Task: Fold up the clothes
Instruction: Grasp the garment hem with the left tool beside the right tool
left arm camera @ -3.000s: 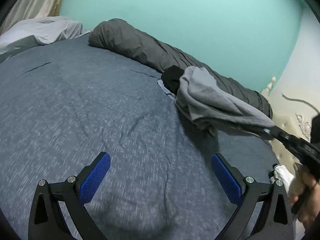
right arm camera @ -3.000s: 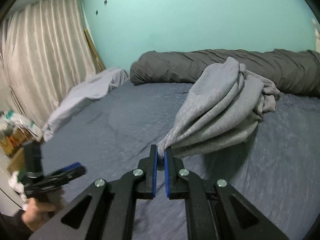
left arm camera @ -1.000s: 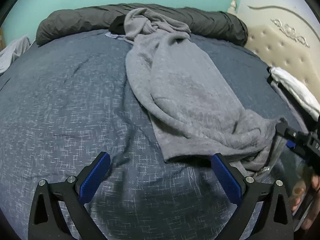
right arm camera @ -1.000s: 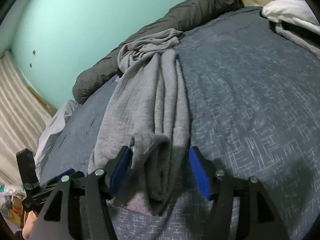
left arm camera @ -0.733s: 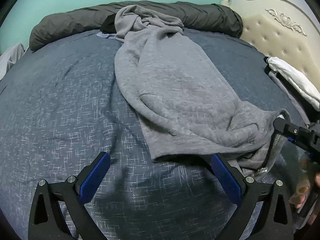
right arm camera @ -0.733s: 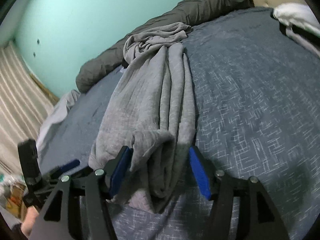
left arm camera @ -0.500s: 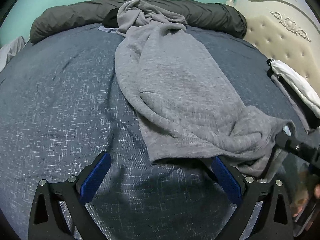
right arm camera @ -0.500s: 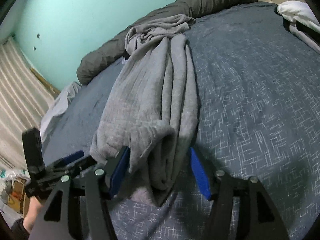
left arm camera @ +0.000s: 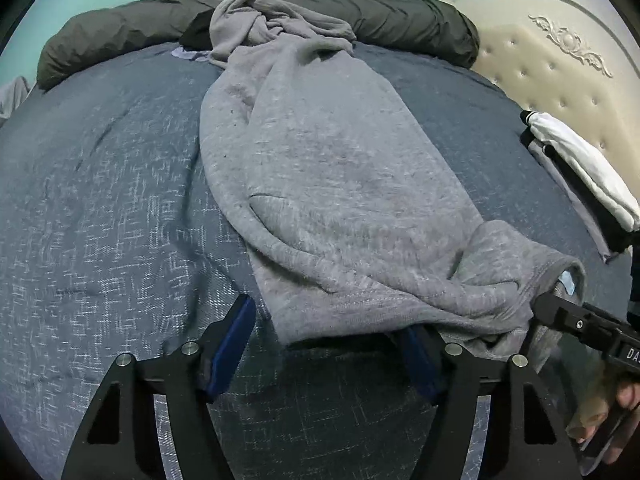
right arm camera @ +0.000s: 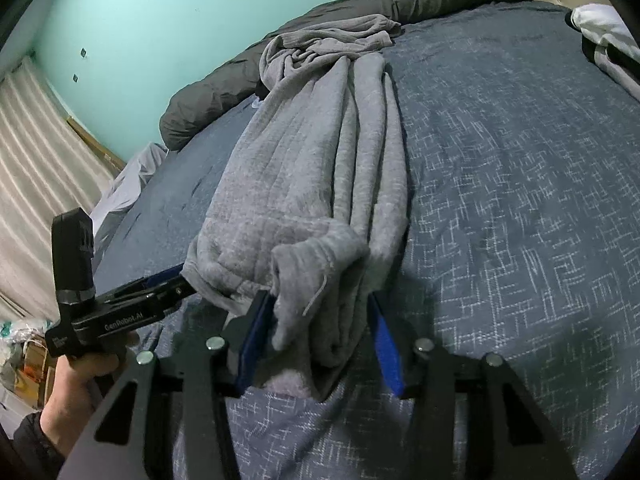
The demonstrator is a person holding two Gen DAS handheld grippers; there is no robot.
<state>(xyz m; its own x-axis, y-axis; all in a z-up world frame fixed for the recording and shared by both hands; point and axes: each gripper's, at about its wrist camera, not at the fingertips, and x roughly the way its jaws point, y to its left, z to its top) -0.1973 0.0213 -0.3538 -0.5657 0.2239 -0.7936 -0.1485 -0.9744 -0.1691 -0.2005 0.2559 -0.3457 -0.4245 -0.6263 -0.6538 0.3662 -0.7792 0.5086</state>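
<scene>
Sweatpants [right arm camera: 312, 184] hem btwn closing right claw [right arm camera: 320, 344] pads; bed [right arm camera: 500, 200].

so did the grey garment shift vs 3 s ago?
Yes. The grey garment was bunched by the dark rolled duvet; now it stretches from there toward the camera.

Brightness: dim, cool indoor light in both views; colours muted.
Source: not in view; the teal wall [right arm camera: 168, 12] is the brightest area, evenly lit.
Shadows: soft dark patch on the bed cover [left arm camera: 100, 208] under the near hem of the grey garment [left arm camera: 332, 184], another beneath the bunched cloth in the right wrist view.
Glare: none; black claw frames stay matte.
Blur: slight smear on the cover's white flecks, lower right of the right wrist view.
Distortion: strong fisheye bulge, black corners, curved headboard [left arm camera: 560, 60].
</scene>
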